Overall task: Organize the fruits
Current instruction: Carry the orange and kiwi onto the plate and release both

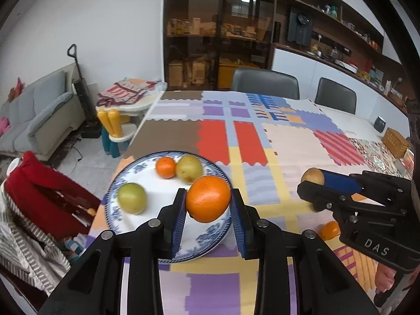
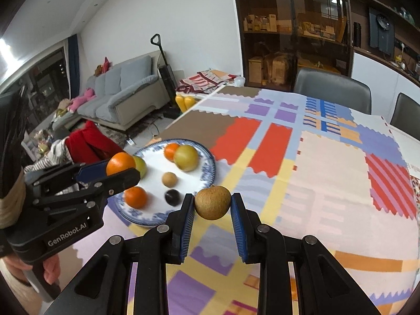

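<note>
Left gripper: clamped on an orange, above the blue-patterned plate
Right gripper: clamped on a brown russet fruit, over the patchwork tablecloth

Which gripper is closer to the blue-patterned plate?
Left. The left gripper holds an orange over the plate; the right gripper is off to its side, over the tablecloth.

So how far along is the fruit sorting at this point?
Partly done, by the look of it. Several fruits already lie on the plate, among them a green fruit and a small orange. In hand: the left tool grips an orange, the right tool a brown fruit. One small orange fruit remains on the tablecloth.
</note>
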Demonstrator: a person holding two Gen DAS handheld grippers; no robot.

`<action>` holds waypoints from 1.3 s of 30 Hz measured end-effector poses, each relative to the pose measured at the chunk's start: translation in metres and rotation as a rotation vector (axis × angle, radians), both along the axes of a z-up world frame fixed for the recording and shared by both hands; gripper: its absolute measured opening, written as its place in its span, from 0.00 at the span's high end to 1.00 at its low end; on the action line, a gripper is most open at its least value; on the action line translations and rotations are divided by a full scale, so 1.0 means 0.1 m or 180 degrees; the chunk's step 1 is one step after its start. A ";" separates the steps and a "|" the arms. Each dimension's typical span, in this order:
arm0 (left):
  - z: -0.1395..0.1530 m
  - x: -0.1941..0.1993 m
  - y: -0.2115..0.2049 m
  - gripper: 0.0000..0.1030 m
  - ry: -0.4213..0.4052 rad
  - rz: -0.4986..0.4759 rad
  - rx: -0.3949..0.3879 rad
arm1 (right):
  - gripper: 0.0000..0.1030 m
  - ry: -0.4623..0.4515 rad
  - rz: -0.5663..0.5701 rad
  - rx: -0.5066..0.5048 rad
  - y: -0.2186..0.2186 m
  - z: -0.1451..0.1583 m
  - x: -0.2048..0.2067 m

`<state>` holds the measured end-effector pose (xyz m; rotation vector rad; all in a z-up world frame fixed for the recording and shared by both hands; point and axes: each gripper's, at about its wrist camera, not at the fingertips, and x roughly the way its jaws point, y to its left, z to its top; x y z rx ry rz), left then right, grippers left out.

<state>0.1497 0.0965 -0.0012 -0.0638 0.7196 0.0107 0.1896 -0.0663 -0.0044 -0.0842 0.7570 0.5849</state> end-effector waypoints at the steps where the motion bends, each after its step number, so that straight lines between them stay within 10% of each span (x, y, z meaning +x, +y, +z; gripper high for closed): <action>1: 0.00 -0.04 0.04 0.69 -0.0012 0.0029 -0.0001 | 0.71 -0.0008 0.0000 0.0007 0.03 0.01 -0.02; 16: -0.10 -0.15 0.48 0.69 -0.0021 0.0187 0.0116 | 0.71 -0.0010 0.0162 -0.0059 0.52 -0.05 -0.06; 39: -0.55 0.77 0.74 0.69 0.0400 -0.0312 0.0144 | 0.71 0.0344 0.0164 -0.0278 1.00 -0.48 0.54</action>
